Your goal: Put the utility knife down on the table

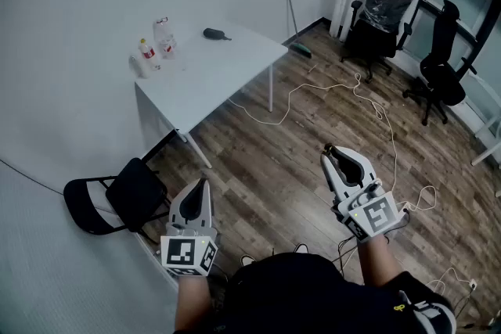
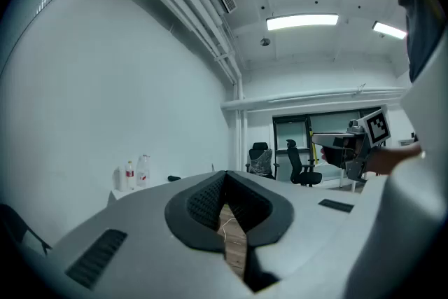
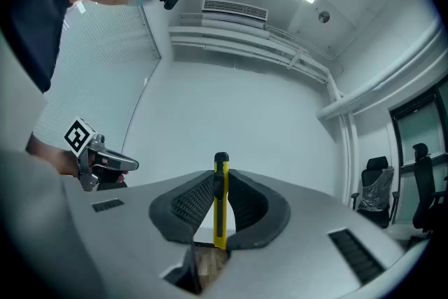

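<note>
The utility knife (image 3: 220, 210) is sitting clamped between the ribbed black pads of the right gripper (image 1: 335, 155), off the table and carried in the air over the floor. In the right gripper view its long axis is running straight up and down, crossing the line of the jaws, with the lower end down in the throat behind the pads and the dark upper end poking above them. The body is slim, flat-sided and yellow, looking like hard plastic, with a black strip down the edge facing the camera (probably the slider, though I can't tell for sure).

The left gripper (image 1: 201, 188) is carrying nothing: its jaws are meeting at the tips, and only floor is showing through the gap behind them.

The white table (image 1: 211, 74) is lying ahead and to the left of the knife in the head view, well apart from both grippers. The left gripper is standing nearer its closest corner, but the right one is doing the holding, so I judge that the coming move is calling for a long carry forward and leftward before any lowering.

The tabletop is looking smooth and matte on thin white legs. Two clear bottles (image 1: 156, 45) and a small dark object (image 1: 215, 34) are occupying its far side, leaving the near half bare. A black folding chair (image 1: 117, 199) is standing just beside it, and pale cables are trailing over the plank floor (image 1: 282, 160).
</note>
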`<state>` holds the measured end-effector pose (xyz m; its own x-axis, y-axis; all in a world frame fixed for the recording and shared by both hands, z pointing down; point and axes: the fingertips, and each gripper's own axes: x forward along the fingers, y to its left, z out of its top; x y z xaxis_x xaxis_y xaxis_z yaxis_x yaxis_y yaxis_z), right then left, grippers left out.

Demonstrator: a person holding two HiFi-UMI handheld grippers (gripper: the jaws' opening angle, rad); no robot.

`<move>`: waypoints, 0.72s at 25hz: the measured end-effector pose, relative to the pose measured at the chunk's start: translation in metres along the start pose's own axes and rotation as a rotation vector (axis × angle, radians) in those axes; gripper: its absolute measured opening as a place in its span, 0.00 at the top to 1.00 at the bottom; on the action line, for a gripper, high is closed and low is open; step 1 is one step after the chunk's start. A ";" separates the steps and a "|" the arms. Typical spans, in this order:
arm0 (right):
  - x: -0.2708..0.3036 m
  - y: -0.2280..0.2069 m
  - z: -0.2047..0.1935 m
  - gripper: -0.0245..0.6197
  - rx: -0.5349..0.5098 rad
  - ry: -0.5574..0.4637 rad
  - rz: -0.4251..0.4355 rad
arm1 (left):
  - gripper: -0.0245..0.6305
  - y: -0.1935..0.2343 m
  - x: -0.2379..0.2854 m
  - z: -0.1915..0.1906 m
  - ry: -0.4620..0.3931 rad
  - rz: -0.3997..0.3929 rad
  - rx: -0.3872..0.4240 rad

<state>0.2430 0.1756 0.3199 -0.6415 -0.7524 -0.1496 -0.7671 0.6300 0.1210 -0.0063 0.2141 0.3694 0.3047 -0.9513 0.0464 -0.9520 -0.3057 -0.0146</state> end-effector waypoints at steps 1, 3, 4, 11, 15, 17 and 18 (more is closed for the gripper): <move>0.001 0.001 0.007 0.85 -0.003 -0.065 0.001 | 0.93 0.000 0.000 -0.001 0.003 0.002 -0.002; 0.003 0.002 0.016 0.85 -0.002 -0.150 0.005 | 0.93 0.001 -0.001 -0.003 0.009 0.005 -0.005; 0.004 0.003 0.016 0.85 0.001 -0.137 0.008 | 0.93 0.001 -0.001 -0.004 0.011 0.005 -0.005; 0.001 0.007 -0.002 0.85 0.021 0.007 0.031 | 0.93 -0.006 0.001 -0.003 0.012 -0.012 0.003; 0.002 0.013 0.007 0.85 0.032 -0.012 0.048 | 0.93 -0.007 -0.003 -0.003 0.010 -0.017 -0.001; 0.006 0.013 0.013 0.85 0.026 0.000 0.039 | 0.93 -0.007 -0.002 -0.004 0.012 -0.023 -0.003; 0.010 0.015 0.021 0.85 0.027 -0.001 0.038 | 0.93 -0.006 -0.002 -0.006 0.014 -0.026 -0.003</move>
<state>0.2252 0.1817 0.2992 -0.6703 -0.7274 -0.1466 -0.7417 0.6632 0.1005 -0.0009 0.2180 0.3750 0.3285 -0.9426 0.0602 -0.9440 -0.3297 -0.0097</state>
